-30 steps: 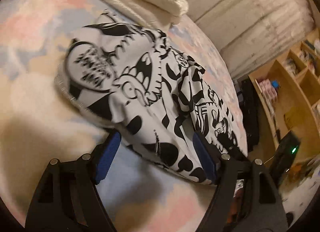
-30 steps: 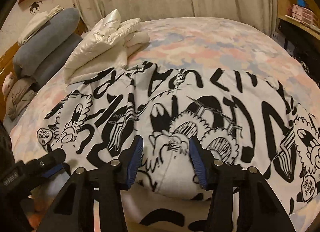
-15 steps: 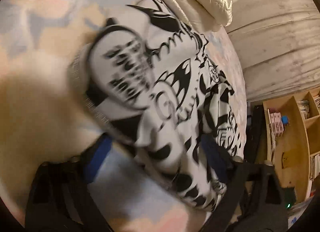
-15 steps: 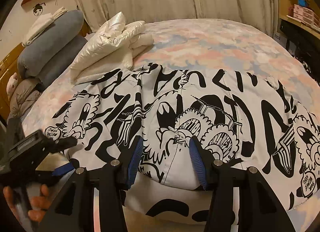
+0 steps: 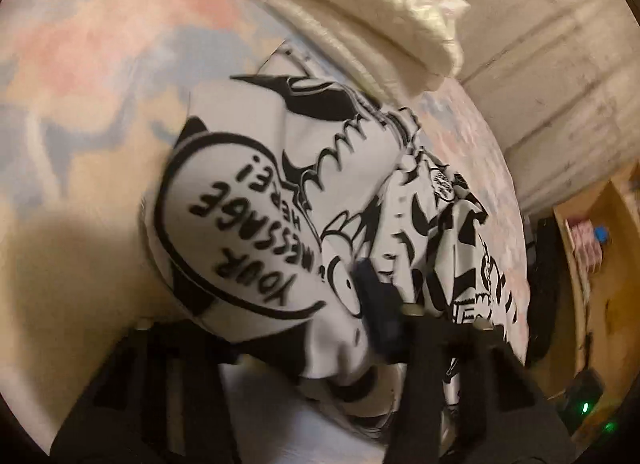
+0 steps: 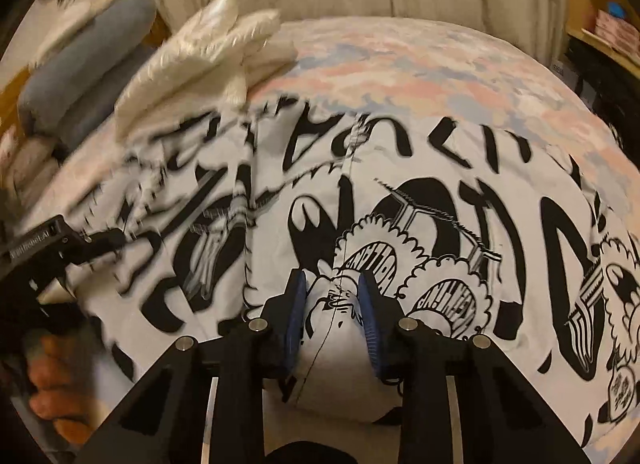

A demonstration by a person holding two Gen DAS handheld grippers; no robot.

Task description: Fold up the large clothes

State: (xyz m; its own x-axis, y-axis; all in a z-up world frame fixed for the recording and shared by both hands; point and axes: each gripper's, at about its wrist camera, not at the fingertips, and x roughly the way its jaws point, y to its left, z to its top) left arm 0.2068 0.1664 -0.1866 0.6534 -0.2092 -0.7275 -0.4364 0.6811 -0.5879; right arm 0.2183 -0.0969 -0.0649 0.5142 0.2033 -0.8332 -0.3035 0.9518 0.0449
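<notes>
— Black-and-white printed cloth, that's the big garment (image 6: 420, 204); where does it lie?

— Spread across the bed (image 6: 420, 60), on the pastel pink-and-blue cover, its near hem bunched up toward both cameras. A folded cream-white jacket (image 6: 208, 52) sits at its far left corner, with grey bolsters (image 6: 84, 64) further left by the headboard.

— And the right gripper (image 6: 332, 304)?

— Its jaws have just been closing, and the blue pads (image 6: 296, 316) now pinch a raised ridge of the garment's near edge between them, a seam line running down through the gap.

— The left gripper (image 5: 304, 328)?

— Also just been closing. One blue pad presses into the cloth beside a printed speech bubble (image 5: 240, 240); fabric is heaped over and between the fingers, hiding the other pad, so it looks gripped. In the right wrist view it reaches in from the left, blurred, a hand (image 6: 52, 380) below it.

— Anything on the right?

— Wooden shelves (image 5: 592, 232), beyond the bed's edge.
</notes>
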